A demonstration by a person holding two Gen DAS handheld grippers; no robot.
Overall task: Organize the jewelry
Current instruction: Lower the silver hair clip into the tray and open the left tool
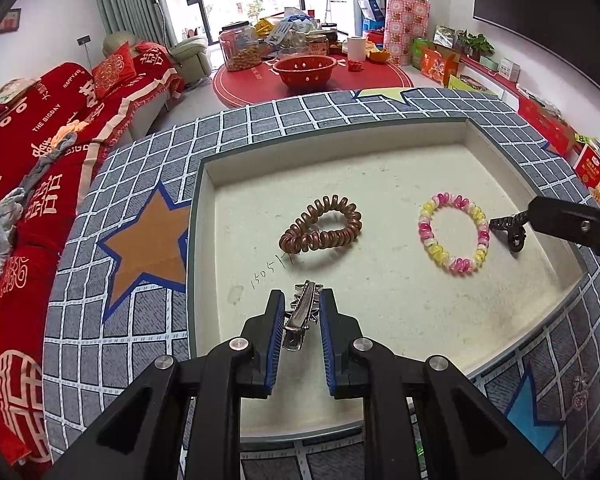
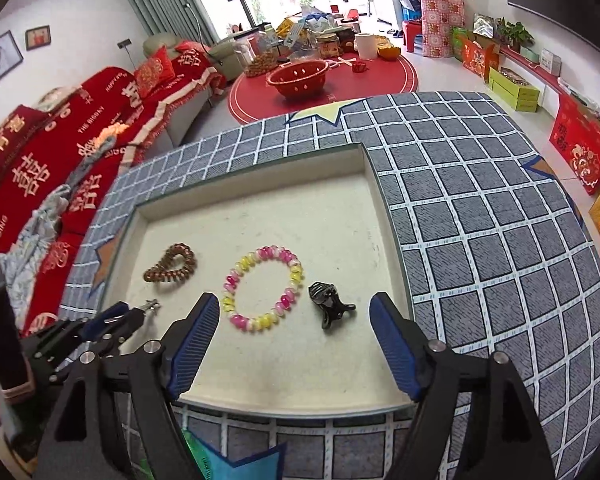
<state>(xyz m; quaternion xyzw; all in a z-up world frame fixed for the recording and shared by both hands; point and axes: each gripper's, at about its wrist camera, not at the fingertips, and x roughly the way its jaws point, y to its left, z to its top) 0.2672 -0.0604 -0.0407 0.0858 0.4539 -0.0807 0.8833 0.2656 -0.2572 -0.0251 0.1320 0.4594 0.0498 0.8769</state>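
Note:
A shallow cream tray (image 1: pixel 208 216) (image 2: pixel 384 216) lies on a grey checked cloth. In it lie a brown spiral hair tie (image 1: pixel 320 227) (image 2: pixel 171 266), a pink-and-yellow spiral hair tie (image 1: pixel 454 232) (image 2: pixel 263 289) and a black claw clip (image 1: pixel 510 230) (image 2: pixel 329 303). My left gripper (image 1: pixel 302 308) (image 2: pixel 134 313) is shut on a silver metal hair clip (image 1: pixel 300 316) (image 2: pixel 151 305) over the tray's near left part. My right gripper (image 2: pixel 296 316) is open and empty, with the black claw clip and part of the pink-and-yellow tie between its fingers; one of its fingers (image 1: pixel 572 222) enters the left wrist view.
The cloth has an orange star (image 1: pixel 148 248) left of the tray and a blue star (image 2: pixel 236 460) at the front edge. A red sofa (image 1: pixel 28 160) stands to the left. Behind is a red round table with a red colander (image 1: pixel 305 69) and jars.

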